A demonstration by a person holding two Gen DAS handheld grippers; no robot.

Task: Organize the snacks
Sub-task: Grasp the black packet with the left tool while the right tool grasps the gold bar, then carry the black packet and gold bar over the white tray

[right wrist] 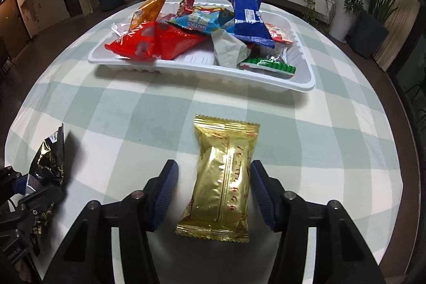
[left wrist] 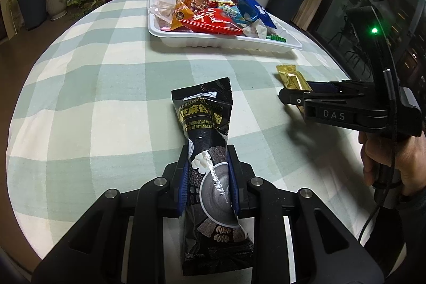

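Most snacks are already sitting in the white tray (right wrist: 202, 68). Two are still outside it. Your left tool (left wrist: 206, 177) is pinching the black packet (left wrist: 210, 151), on the near side of the tray. Your right tool (right wrist: 211, 193) is standing spread around the gold packet (right wrist: 223, 177), which is lying on the tabletop (right wrist: 119, 111) just in front of the tray, not squeezed yet.

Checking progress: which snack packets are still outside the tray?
Two: the black packet clamped in the left gripper, and the gold packet lying between the right gripper's jaws. The rest fill the white tray.
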